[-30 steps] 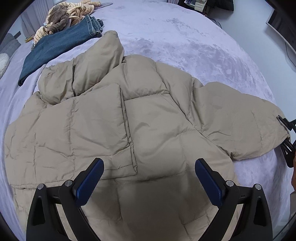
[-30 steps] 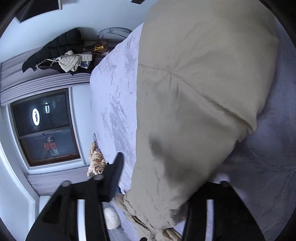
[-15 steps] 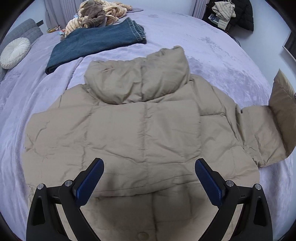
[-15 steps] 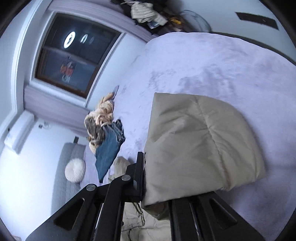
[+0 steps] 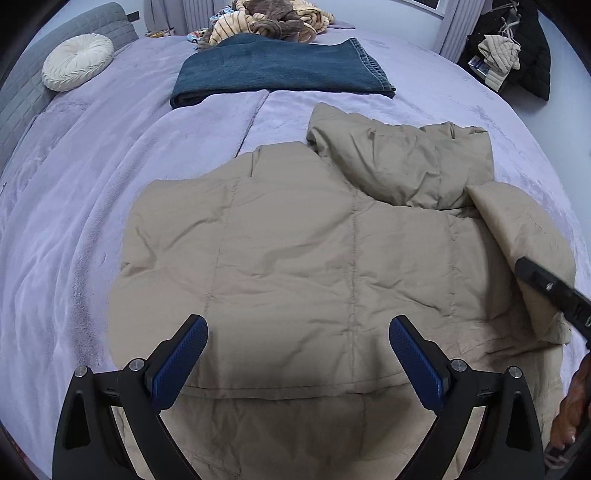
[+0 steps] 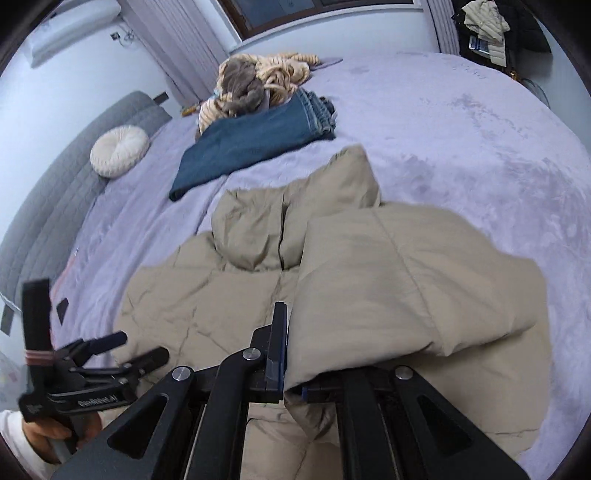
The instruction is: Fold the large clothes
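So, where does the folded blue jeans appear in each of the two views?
Left wrist view: the folded blue jeans lie top centre, beyond the beige jacket.
Right wrist view: the jeans lie upper left of centre, beyond the jacket's hood.
Shared landmark: the round white cushion, left of the jeans.

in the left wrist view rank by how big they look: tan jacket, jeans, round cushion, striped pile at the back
1. tan jacket, by far the largest, though also nearest the camera
2. jeans
3. and 4. striped pile and round cushion look about alike; the pile is cut off by the frame edge, so they stay unranked.
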Motion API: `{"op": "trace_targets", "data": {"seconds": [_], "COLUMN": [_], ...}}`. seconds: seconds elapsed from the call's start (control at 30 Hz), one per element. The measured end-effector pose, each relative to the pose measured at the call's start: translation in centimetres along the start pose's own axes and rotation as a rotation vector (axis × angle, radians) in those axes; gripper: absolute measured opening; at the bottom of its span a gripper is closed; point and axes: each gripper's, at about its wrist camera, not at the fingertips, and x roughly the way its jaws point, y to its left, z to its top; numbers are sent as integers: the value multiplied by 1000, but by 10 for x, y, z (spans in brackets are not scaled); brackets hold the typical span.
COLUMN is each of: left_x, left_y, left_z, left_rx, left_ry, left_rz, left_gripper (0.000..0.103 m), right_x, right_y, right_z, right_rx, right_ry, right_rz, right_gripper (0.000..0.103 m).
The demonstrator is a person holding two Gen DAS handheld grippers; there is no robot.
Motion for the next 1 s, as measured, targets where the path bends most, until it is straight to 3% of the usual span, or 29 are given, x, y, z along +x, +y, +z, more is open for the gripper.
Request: {"op": "trace_targets", "data": {"seconds": [0.2,0.23,0.3,0.33,0.37,0.4,0.63,0.7,0.73,0.77,0.87,1.0], "left_x": [12,13,13,11,10,8,7,7,7,6,5,7], "left_y": [4,3,-1,-2,-3,-3,7,11,14,19,34,57], "left_z": [0,2,5,8,10,12,25,27,27,28,30,35], "left_rx": [-17,-19,-20,-21,-24,-26,-50,-60,-65,-78,-132,-237], "left_ry": [9,9,2,-3,-12,-17,-32,-28,-27,-25,-19,16], "left_rz": [-50,-60,-87,-100,-119,-132,-242,-283,-302,-338,-455,-648], "left_gripper": [99,99,99,99,99,99,99,99,99,99,99,99], "right_x": [36,37,31,22,14,1,-33,-35,-34,-34,-37,-23], "right_y": [-16,-18,-23,-29,-34,-42,-110,-117,-115,-111,-71,11], "right_z": [-24,-24,-23,-24,-24,-26,-23,-15,-11,-7,10,14], "right_rx": [60,74,121,162,205,260,608,638,631,612,443,139], "right_ry": [92,108,135,136,114,80,-68,-93,-95,-99,-100,-41], "right_rz": [-58,-56,-13,27,55,67,87,92,94,98,104,97], "right_gripper": [7,13,35,59,72,73,70,46,22,13,12,12]}}
